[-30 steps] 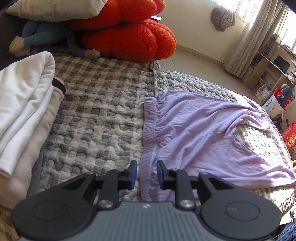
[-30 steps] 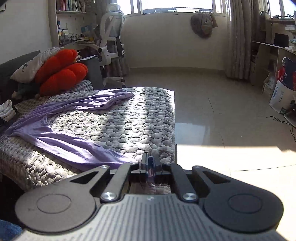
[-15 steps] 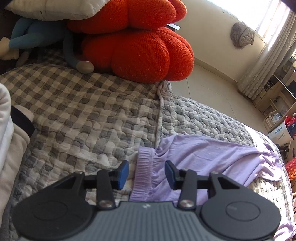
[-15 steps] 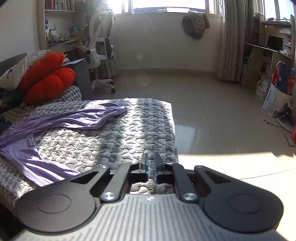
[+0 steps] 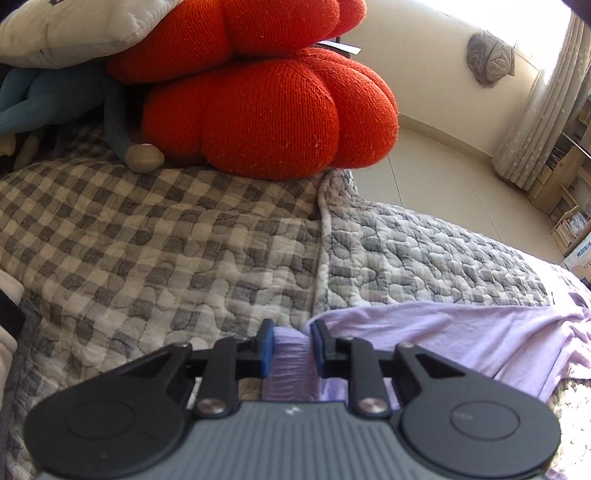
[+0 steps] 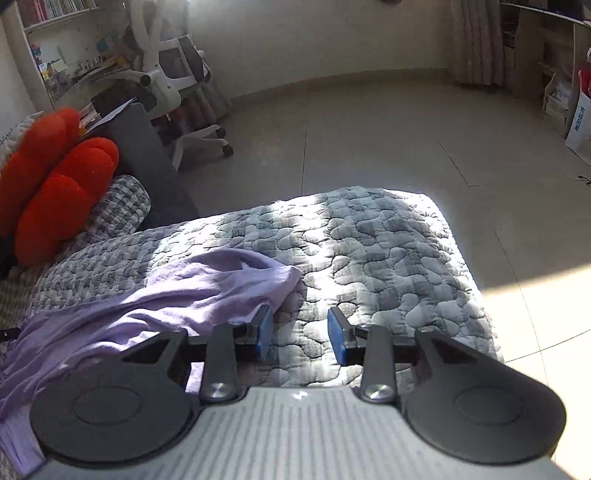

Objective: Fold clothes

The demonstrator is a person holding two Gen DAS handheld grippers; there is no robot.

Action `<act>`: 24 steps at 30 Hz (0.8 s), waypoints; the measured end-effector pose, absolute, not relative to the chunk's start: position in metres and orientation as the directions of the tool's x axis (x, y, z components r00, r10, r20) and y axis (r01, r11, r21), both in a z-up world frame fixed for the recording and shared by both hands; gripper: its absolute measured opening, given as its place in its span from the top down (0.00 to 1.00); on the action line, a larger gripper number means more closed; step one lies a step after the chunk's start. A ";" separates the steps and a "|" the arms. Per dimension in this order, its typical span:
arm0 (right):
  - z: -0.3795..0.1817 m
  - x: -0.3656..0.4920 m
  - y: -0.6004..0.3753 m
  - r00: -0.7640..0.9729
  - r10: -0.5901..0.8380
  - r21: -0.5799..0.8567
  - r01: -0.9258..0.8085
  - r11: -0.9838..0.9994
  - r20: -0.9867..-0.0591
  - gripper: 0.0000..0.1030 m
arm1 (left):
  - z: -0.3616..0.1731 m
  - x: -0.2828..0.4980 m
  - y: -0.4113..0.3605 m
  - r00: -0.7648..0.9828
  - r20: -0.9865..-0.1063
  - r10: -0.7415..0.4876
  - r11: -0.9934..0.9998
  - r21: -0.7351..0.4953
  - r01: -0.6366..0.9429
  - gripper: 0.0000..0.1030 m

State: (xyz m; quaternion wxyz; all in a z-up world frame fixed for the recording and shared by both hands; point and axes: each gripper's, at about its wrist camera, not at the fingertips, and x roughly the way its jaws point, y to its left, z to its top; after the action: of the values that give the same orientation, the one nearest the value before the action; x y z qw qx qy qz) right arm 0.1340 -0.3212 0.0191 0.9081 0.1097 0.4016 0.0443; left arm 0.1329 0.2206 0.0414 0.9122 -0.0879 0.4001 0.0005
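The left tongs (image 5: pixel 292 345) are closing on the waistband of the lilac trousers (image 5: pixel 461 336) spread on the bed (image 5: pixel 184 251) (seemingly not yet pinched), while the right tongs (image 6: pixel 300 334) are opening empty beside a leg end, ready to lift both ends for folding.

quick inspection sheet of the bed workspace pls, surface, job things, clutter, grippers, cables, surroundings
surface: quilted grey bedspread, partly sunlit; checked section near the cushions.
job's things: purple garment spread unfolded across the bed, its gathered waistband at the left gripper.
clutter: red cushions, white pillow, blue plush toy.
grippers: left gripper closing, waistband between its fingers; right gripper opening over bare quilt, nothing between.
cables: thin cable on the floor at far right.
surroundings: white office chair, bookshelf, curtain, tiled floor.
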 end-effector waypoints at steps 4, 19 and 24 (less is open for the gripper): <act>0.005 0.148 -0.289 0.693 0.181 0.216 -0.038 0.976 -0.697 0.67 | 0.068 0.134 0.244 0.718 -0.696 0.023 0.970 -0.158 -0.184 0.79; 0.098 0.110 -0.258 0.857 0.204 0.103 -0.176 0.979 -0.473 0.89 | 0.051 0.154 0.272 0.728 -0.652 0.212 0.741 -0.378 -0.555 0.79; 0.046 0.131 -0.309 0.775 0.192 0.317 0.011 0.949 -0.602 0.70 | 0.060 0.152 0.275 0.735 -0.648 0.198 0.791 -0.337 -0.510 0.79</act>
State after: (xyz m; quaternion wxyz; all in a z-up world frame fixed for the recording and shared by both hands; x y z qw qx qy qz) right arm 0.1310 -0.3089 0.0459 0.9296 0.1529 0.3317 0.0486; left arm 0.1521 0.2749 0.0602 0.8956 -0.2556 0.3056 0.1977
